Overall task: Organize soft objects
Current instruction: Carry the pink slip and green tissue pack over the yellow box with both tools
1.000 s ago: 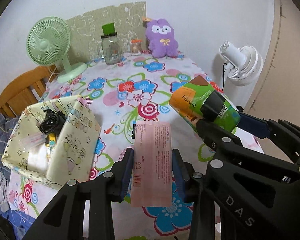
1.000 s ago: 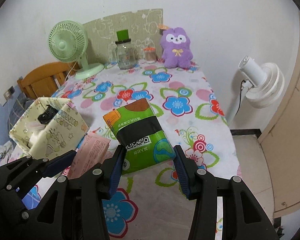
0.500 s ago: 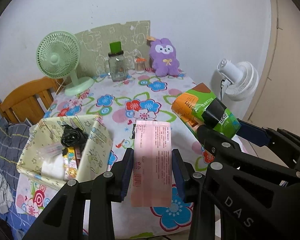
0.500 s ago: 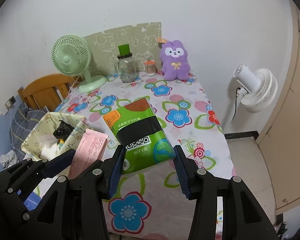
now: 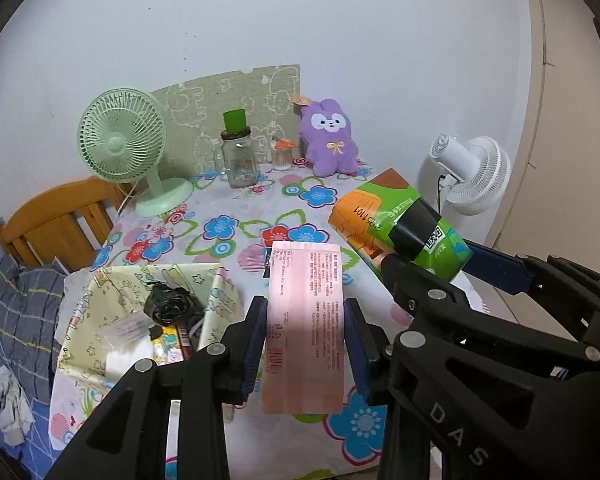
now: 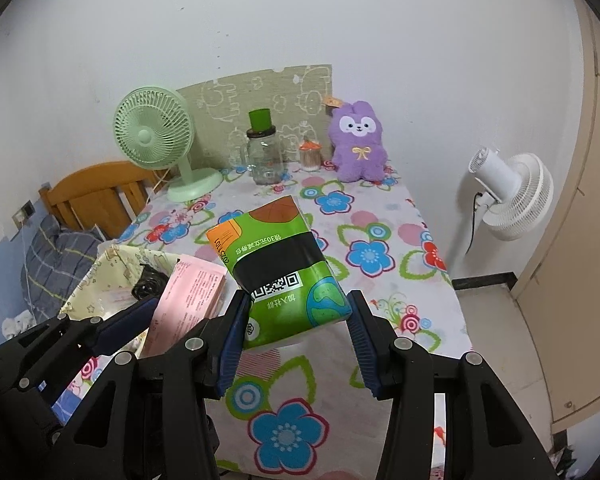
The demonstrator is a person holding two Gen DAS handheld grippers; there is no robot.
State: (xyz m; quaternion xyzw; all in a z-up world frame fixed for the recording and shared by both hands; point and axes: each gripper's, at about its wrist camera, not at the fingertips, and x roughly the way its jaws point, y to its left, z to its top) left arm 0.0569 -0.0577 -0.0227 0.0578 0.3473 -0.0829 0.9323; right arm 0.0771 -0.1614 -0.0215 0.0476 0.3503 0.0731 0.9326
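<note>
Above the near edge of the flowered table (image 5: 236, 236) I hold both packs in the air: my left gripper (image 5: 305, 344) pinches the pink tissue pack (image 5: 304, 320) across its narrow width, long axis pointing away from me, and my right gripper (image 6: 296, 328) clamps the green tissue pack (image 6: 280, 264) at its near end. The yellow fabric bin (image 5: 216, 308) sits below and to the left of both, nearer my left hand, so I judge pink goes in first.

Pink pack (image 5: 303, 328), green pack (image 6: 284, 268), both aloft
</note>
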